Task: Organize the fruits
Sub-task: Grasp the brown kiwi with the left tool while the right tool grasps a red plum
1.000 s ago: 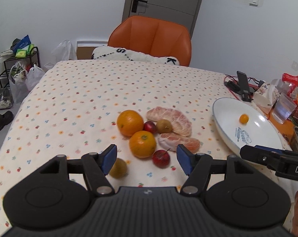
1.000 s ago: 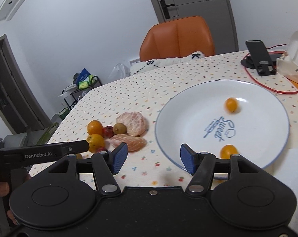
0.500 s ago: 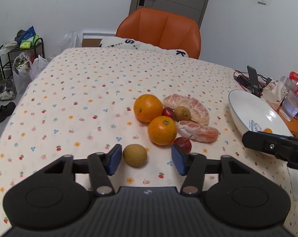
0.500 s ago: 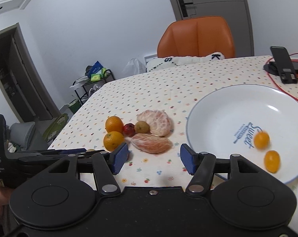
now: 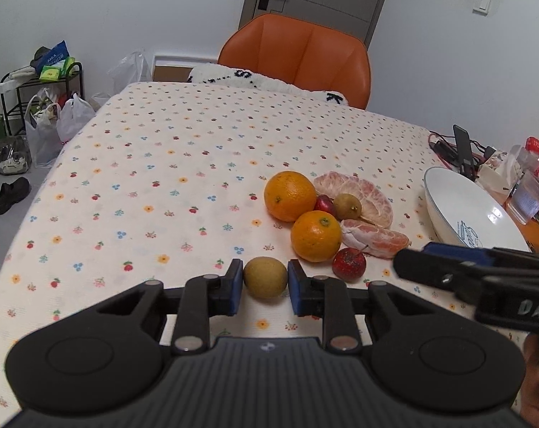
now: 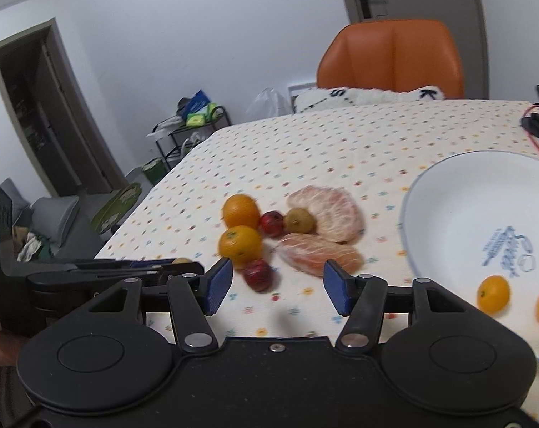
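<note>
"das" on right tongs (image 5: 430, 260), "s", "k" on white cushion (image 5: 269, 80)

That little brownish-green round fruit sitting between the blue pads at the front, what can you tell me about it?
The small round brownish-green fruit has dull, matte, faintly speckled skin and looks whole and unpeeled. It rests on the flower-dotted tablecloth, apart from the other fruit. The left gripper brackets it, one blue pad at each side, seemingly touching. In the right wrist view only a sliver shows behind the black finger.
</note>
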`<state>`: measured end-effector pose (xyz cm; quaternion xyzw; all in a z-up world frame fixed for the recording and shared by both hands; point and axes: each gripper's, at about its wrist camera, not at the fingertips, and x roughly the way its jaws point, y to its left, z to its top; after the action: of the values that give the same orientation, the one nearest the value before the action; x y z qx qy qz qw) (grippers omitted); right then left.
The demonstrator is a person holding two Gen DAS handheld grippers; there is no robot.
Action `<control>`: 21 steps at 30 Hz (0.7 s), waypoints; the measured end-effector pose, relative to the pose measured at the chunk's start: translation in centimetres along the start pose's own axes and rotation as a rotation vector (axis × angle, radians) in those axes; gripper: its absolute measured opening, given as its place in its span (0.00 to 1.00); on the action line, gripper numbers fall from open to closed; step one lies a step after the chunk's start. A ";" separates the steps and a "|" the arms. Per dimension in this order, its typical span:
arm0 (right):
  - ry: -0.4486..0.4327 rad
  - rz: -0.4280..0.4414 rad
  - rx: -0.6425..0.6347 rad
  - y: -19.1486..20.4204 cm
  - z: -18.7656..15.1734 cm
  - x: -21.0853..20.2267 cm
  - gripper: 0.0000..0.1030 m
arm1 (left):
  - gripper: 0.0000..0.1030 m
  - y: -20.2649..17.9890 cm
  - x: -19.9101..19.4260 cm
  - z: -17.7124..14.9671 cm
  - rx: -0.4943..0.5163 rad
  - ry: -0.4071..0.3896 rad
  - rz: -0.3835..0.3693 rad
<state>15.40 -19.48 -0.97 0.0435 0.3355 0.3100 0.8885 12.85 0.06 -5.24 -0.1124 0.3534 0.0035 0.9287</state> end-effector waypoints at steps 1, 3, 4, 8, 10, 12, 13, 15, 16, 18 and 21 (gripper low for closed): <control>0.008 0.005 -0.004 0.2 0.0 0.3 0.51 | 0.24 0.1 -0.1 0.1 -0.001 -0.001 0.000; 0.021 0.008 -0.010 0.5 0.0 0.9 0.49 | 0.24 0.3 -0.2 0.2 -0.002 -0.004 -0.001; 0.026 0.007 -0.011 0.6 0.0 1.2 0.49 | 0.24 0.4 -0.3 0.2 -0.002 -0.006 -0.001; 0.042 0.005 -0.009 0.7 -0.1 2.3 0.46 | 0.24 0.7 -0.6 0.5 -0.001 -0.014 0.000; 0.052 0.008 -0.010 0.9 -0.2 2.8 0.44 | 0.24 0.7 -0.7 0.6 -0.001 -0.017 -0.001; 0.062 0.006 -0.018 1.0 -0.3 3.4 0.41 | 0.24 0.7 -0.8 0.6 -0.001 -0.019 -0.003; 0.066 0.005 -0.023 1.1 -0.3 3.7 0.35 | 0.24 0.7 -0.8 0.6 -0.001 -0.020 -0.004; 0.064 0.003 -0.036 1.2 -0.3 3.9 0.22 | 0.24 0.7 -0.8 0.7 0.000 -0.021 -0.006; 0.070 0.013 -0.031 1.1 -0.2 3.9 0.22 | 0.24 0.6 -0.8 0.7 0.002 -0.021 -0.006; 0.065 0.021 -0.021 1.0 -0.1 3.5 0.21 | 0.24 0.4 -0.9 0.8 0.009 -0.024 -0.008; 0.045 0.025 -0.013 0.6 0.0 2.4 0.21 | 0.24 -0.2 -1.1 1.1 0.019 -0.033 -0.013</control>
<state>16.47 -17.58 -2.19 0.0352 0.3527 0.3243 0.8770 12.79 0.15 -3.66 -0.1055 0.3371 -0.0040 0.9355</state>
